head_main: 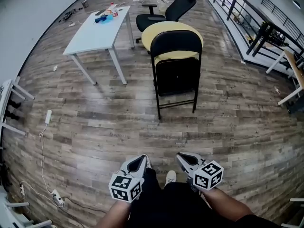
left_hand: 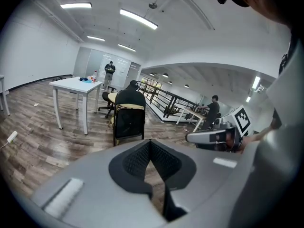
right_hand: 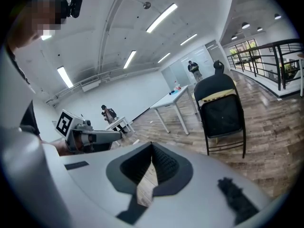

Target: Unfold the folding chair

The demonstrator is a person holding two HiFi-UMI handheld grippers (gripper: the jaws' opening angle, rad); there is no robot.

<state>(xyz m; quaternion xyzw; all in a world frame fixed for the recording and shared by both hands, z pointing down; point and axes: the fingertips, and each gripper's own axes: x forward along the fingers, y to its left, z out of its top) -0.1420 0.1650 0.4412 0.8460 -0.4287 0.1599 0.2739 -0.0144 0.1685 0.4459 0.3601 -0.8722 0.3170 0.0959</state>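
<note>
While the grey-brown wood-plank floor [head_main: 95, 127] lay bare between the person and the furniture, the long white rectangular table [head_main: 97, 30] stood to the left of the task's thing. The black metal-framed folding chair [head_main: 176, 75] stood upright and folded flat in mid-room, well apart from both grippers. It was just in front of a pale yellow round-topped piece [head_main: 171, 30]; whether they touched I could not tell.

The likeliest trouble seemed to be tipping or sliding. A pull on the seat alone, with the frame unsteadied, could skate the legs over the smooth planks or knock the chair into the yellow piece.

The left gripper [head_main: 141, 159] and right gripper [head_main: 183, 158] hung low beside the person's legs, side by side, aimed forward and slightly down toward the chair. Each had its jaws pressed together on nothing.
</note>
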